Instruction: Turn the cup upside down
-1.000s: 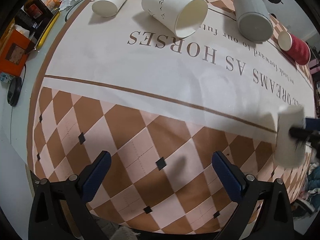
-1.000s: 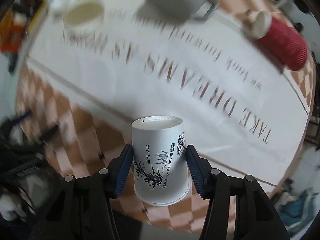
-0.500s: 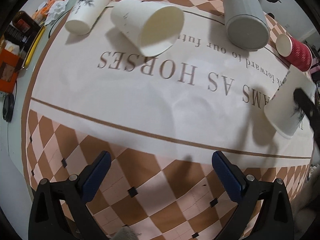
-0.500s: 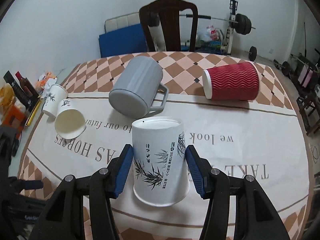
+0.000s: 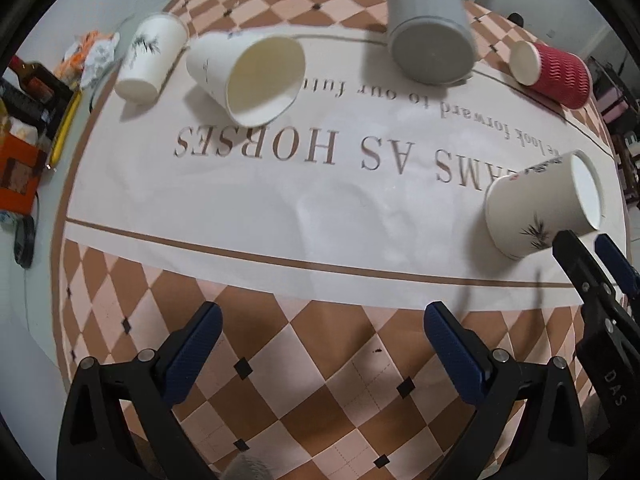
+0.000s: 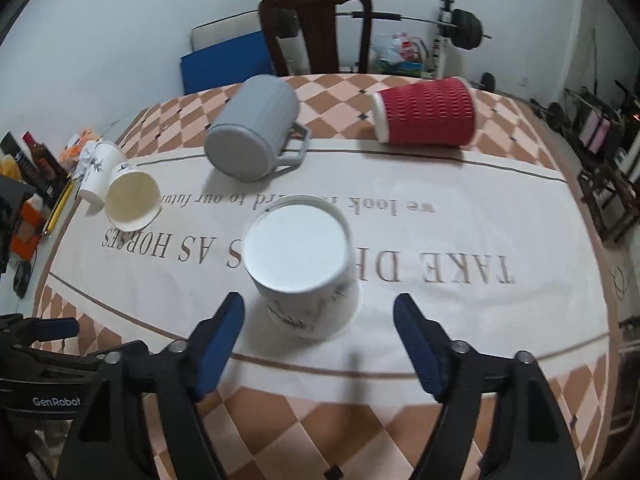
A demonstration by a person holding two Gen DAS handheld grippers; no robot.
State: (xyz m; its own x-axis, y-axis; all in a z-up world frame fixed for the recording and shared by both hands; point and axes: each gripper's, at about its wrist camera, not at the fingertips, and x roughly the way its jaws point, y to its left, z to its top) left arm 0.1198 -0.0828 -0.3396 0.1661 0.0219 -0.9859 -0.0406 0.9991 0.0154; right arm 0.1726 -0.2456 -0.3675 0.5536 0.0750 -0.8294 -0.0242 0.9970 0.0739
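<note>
A white paper cup with a bamboo print [image 6: 304, 276] stands upside down on the white cloth [image 6: 480, 240], base up and rim on the cloth. It also shows in the left wrist view [image 5: 544, 210] at the right. My right gripper [image 6: 320, 336] is open, its jaws wide apart just behind the cup and not touching it. My left gripper [image 5: 320, 344] is open and empty over the checked near part of the cloth.
Lying on their sides at the back: a plain white paper cup [image 5: 248, 78], a second bamboo-print cup [image 5: 150, 60], a grey mug [image 6: 256, 144] and a red ribbed cup [image 6: 426, 118]. Bottles and boxes [image 5: 24, 128] crowd the left edge. A chair [image 6: 316, 28] stands behind the table.
My right gripper held the cup upside down, set it on the cloth, then opened and let go. My left gripper drifted slightly, staying open.
</note>
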